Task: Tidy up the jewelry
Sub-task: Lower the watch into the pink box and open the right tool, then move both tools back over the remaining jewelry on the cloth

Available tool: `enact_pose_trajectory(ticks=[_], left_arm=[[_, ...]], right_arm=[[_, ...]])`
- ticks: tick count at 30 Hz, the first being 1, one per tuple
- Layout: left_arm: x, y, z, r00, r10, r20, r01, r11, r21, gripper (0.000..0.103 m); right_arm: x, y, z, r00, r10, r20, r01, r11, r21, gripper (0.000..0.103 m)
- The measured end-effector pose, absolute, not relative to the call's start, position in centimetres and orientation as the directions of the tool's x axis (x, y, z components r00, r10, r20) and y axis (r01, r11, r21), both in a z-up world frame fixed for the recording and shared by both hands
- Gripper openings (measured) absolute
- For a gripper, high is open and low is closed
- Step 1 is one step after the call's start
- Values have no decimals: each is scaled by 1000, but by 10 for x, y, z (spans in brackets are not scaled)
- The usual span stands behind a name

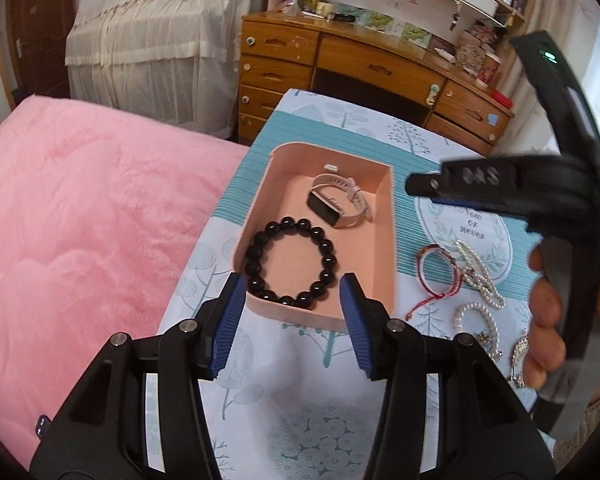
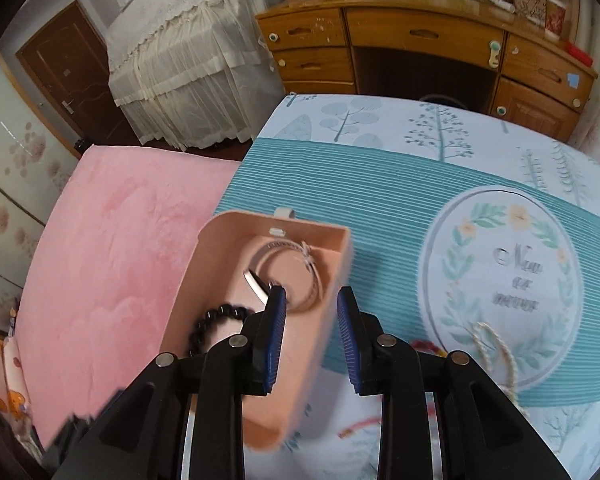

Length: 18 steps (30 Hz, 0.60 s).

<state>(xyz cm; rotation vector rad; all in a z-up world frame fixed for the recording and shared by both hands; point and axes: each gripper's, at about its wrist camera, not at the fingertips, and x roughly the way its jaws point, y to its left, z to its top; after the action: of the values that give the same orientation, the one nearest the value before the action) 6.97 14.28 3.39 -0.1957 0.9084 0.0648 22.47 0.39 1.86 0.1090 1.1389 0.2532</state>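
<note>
nearest the left wrist camera, the left gripper (image 1: 291,292) hangs above the near rim of the pink tray (image 1: 392,216), jaws parted with nothing between the pads. inside the tray, the black bead bracelet (image 1: 289,262) lies against the near wall, and the pink watch (image 1: 340,200) lies toward the far wall, apart from the beads. bare tray floor remains along the right wall.

the tray sits near the left edge of the counter (image 1: 340,120), which is covered in a teal and white printed cloth. a pink bed cover (image 1: 79,240) runs just beside that edge.

right of the tray, loose on the cloth: a red cord bracelet (image 1: 436,268), a pearl strand (image 1: 480,276) touching it, and a pearl bracelet (image 1: 476,320) nearer the camera. the pieces lie close together, near the person's hand (image 1: 544,312) on the right gripper's handle.

the right gripper (image 2: 312,304) is above the tray's right wall, one finger over the tray floor, the other over the cloth. jaws parted, nothing held; the view is motion-blurred. open teal cloth extends to the right and toward the far edge, where a wooden desk (image 2: 420,40) stands beyond.
</note>
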Motion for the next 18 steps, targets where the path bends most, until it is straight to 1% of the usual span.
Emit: enact_pose_trajectory(ticks=[5, 8, 12, 15, 18], left_arm=[[67, 127, 41, 592, -53, -804, -111, 983, -146, 46], [60, 115, 44, 587, -47, -808, -91, 988, -123, 46], [50, 99, 48, 577, -58, -815, -61, 992, -114, 46], [42, 85, 49, 569, -93, -817, -22, 992, -128, 46], [31, 70, 49, 567, -100, -818, 8, 993, -116, 46]], right_arm=[[180, -24, 38, 424, 264, -866, -149, 964, 221, 27], [150, -42, 45, 443, 265, -857, -139, 964, 227, 27], [111, -68, 49, 452, 270, -850, -121, 963, 241, 27], [84, -83, 52, 463, 258, -848, -107, 966, 236, 27], [57, -99, 54, 472, 245, -847, -97, 969, 226, 27]])
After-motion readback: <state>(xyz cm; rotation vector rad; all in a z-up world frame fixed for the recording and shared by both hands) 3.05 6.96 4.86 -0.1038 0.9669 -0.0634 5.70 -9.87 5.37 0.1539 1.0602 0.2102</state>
